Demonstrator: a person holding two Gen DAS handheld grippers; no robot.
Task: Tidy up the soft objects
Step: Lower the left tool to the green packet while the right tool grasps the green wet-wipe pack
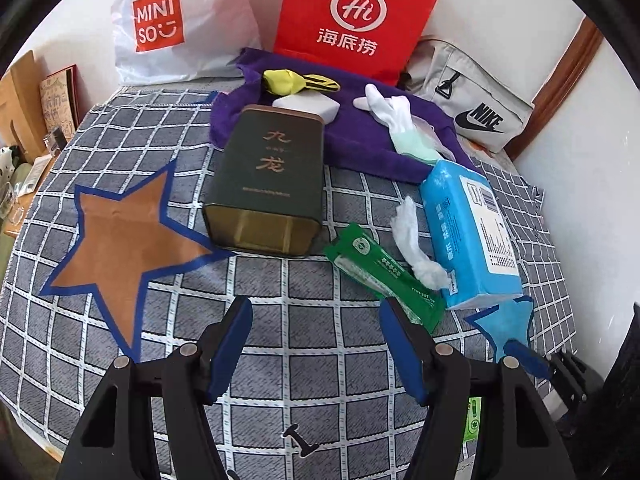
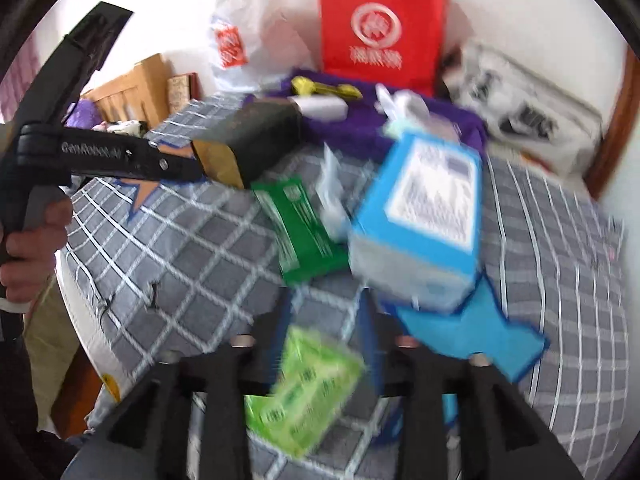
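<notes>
My left gripper (image 1: 316, 320) is open and empty, low over the checked cloth (image 1: 280, 288), in front of a dark green tin (image 1: 264, 188) lying on its side. A green packet (image 1: 384, 276), a white plastic glove (image 1: 416, 240) and a blue tissue pack (image 1: 468, 236) lie to its right; the pack covers part of a blue star mat (image 1: 508, 328). My right gripper (image 2: 324, 332) holds a light green tissue pack (image 2: 308, 388) between its fingers; the view is blurred. The blue tissue pack (image 2: 420, 224) and green packet (image 2: 300, 232) lie just ahead of it.
A brown star mat (image 1: 120, 240) lies at the left. A purple towel (image 1: 360, 136) at the back holds a yellow cloth (image 1: 288, 82), a white block (image 1: 308, 106) and a white glove (image 1: 384, 108). Behind stand a red bag (image 1: 352, 16), a white Miniso bag (image 1: 176, 20) and a grey Nike pouch (image 1: 472, 108).
</notes>
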